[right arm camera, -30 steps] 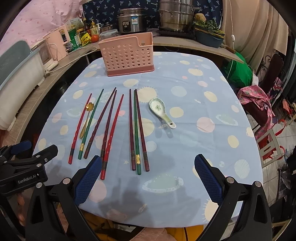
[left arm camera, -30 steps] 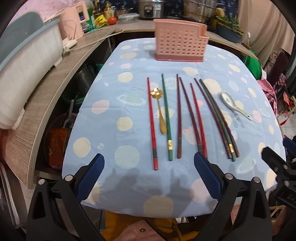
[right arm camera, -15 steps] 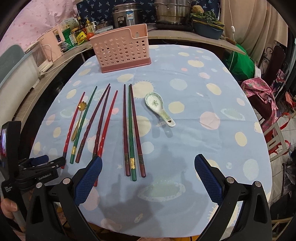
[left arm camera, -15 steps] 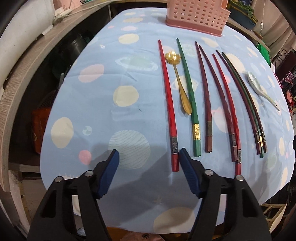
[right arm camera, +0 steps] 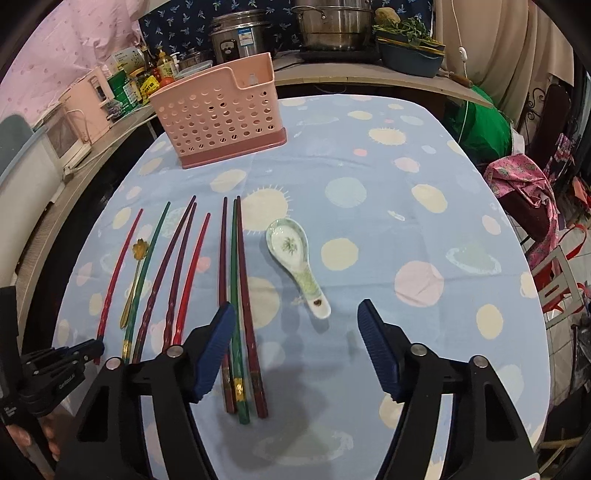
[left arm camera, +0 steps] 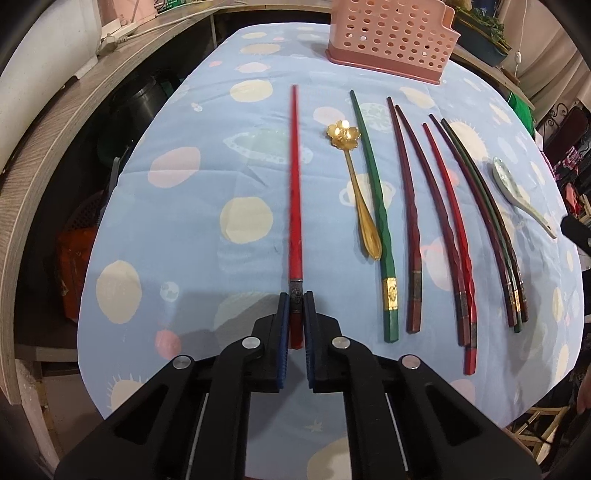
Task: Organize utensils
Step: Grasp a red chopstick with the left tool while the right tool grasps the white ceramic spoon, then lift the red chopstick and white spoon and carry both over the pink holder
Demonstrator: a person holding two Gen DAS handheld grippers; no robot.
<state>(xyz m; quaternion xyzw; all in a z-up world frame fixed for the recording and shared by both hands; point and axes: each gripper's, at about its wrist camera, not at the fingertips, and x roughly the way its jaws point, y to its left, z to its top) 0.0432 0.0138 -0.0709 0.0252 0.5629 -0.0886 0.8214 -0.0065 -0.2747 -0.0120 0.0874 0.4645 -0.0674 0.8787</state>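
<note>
At the near edge of the blue spotted tablecloth (left arm camera: 177, 229), the leftmost red chopstick (left arm camera: 294, 192) lies straight, pointing away toward the pink perforated utensil holder (left arm camera: 391, 37). Left gripper (left arm camera: 295, 306) jaws have just been closing and are now clamped on that chopstick's thick end; blue pads (left arm camera: 282, 325) press it from both sides, and the rest of the stick seems to lie on the cloth.

Just right of it: gold flower-bowl spoon (left arm camera: 354, 184), touching or nearly touching the green chopstick (left arm camera: 376, 214) with the gold band. Further right, a dark maroon chopstick (left arm camera: 408, 206), another maroon one paired with a second red chopstick (left arm camera: 452, 236), then a tight bundle of three (maroon, green, maroon) (right arm camera: 236, 295). White ceramic soup spoon (right arm camera: 295, 258) with green pattern sits right of the bundle, apart from it, bowl away, handle toward the camera.

Right gripper (right arm camera: 295, 325) hangs over the cloth near the soup spoon handle. Its jaws have just been closing but stand well apart, nothing gripped; the handle end is in the gap between them in the right wrist view, pads not touching it. Left pad (right arm camera: 214, 347) overlaps the bundle in that view; cannot tell whether it touches.

Holder stands upright at the far end of the table. Counter behind carries a rice cooker (right arm camera: 240, 37) and a steel pot (right arm camera: 332, 22).
</note>
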